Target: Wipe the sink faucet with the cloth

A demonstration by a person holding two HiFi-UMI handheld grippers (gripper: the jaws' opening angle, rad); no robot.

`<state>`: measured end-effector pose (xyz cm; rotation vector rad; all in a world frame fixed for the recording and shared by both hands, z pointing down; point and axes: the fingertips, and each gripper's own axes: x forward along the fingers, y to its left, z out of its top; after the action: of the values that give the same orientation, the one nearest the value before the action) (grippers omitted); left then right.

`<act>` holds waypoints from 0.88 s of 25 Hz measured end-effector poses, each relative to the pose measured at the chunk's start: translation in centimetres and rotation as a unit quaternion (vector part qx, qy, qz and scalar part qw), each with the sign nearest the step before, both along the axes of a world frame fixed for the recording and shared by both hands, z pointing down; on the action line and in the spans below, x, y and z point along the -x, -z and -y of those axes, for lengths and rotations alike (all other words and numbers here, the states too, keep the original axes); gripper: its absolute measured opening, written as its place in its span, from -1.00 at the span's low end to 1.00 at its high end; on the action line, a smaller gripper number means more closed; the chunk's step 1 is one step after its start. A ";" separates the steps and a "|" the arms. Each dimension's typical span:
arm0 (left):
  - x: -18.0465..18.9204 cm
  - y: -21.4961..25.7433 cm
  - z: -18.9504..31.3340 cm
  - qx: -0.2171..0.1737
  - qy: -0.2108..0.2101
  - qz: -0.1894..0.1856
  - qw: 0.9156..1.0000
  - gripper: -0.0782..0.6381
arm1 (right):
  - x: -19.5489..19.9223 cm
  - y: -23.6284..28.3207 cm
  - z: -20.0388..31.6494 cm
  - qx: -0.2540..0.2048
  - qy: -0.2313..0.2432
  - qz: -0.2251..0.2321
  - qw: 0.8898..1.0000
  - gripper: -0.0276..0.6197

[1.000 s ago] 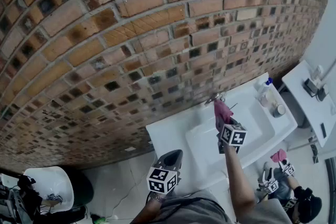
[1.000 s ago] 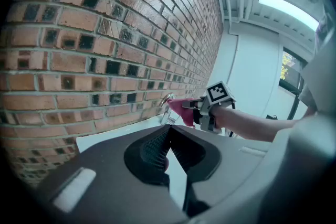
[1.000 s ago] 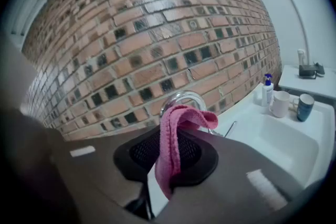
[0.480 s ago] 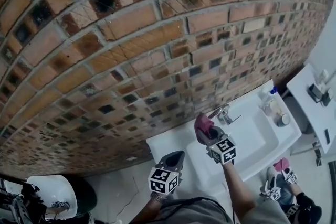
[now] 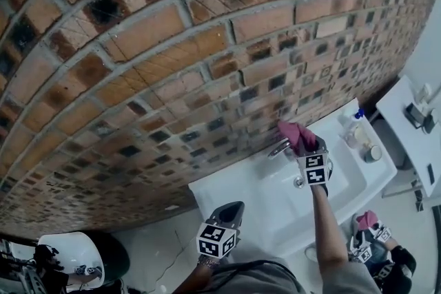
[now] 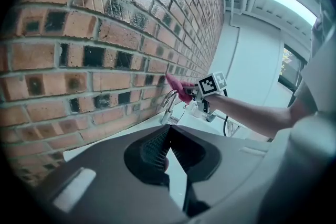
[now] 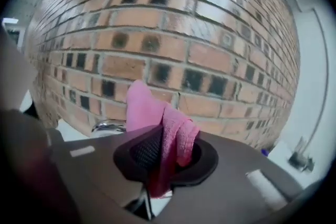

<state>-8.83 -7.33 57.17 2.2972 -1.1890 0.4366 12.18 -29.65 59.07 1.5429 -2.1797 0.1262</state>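
Cloth is gripped in right claw at faucet top; left claw is held pinched together, empty.

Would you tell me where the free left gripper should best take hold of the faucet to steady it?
Probably low on the faucet, at its upright stem, coming from the left side. That stem looks slim and vertical, so it should be easy to span, while the pink cloth in the right gripper is up by the arch on the right.
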 end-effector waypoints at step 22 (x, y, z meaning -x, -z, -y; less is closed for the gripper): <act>-0.3 -0.1 -0.6 0.005 0.008 0.020 1.000 -0.73 | 3.3 -11.0 -0.1 0.043 0.015 -0.040 0.998 -0.78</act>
<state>-8.53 -6.77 57.23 2.2783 -1.2209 0.4831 8.83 -29.50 70.02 1.4426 -2.1074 0.1447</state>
